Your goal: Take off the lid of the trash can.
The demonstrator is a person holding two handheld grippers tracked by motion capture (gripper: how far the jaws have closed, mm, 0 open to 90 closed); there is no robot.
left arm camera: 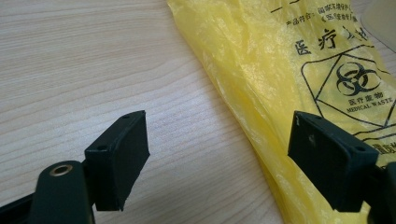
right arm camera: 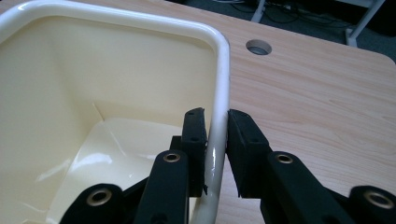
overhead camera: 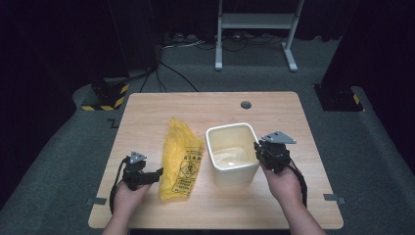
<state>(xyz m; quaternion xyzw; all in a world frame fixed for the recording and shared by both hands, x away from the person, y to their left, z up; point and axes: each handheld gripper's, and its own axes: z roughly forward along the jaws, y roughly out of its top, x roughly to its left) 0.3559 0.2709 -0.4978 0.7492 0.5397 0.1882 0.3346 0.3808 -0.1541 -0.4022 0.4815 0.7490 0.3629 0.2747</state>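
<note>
Near the front edge of the worktop (overhead camera: 293, 205), the step in hand seems to be lining the bin with the bag. To do it well, the bin should be kept steady while only the top layer of plastic is pinched. The left hand-held gripper (left arm camera: 219, 154) is held wide open, one jaw over the yellow bag (left arm camera: 261, 70), nothing gripped. Farther in, the right hand-held gripper (right arm camera: 216, 140) is clamped narrowly on the right rim of the cream bin (right arm camera: 93, 70), standing at the worktop's middle.
</note>
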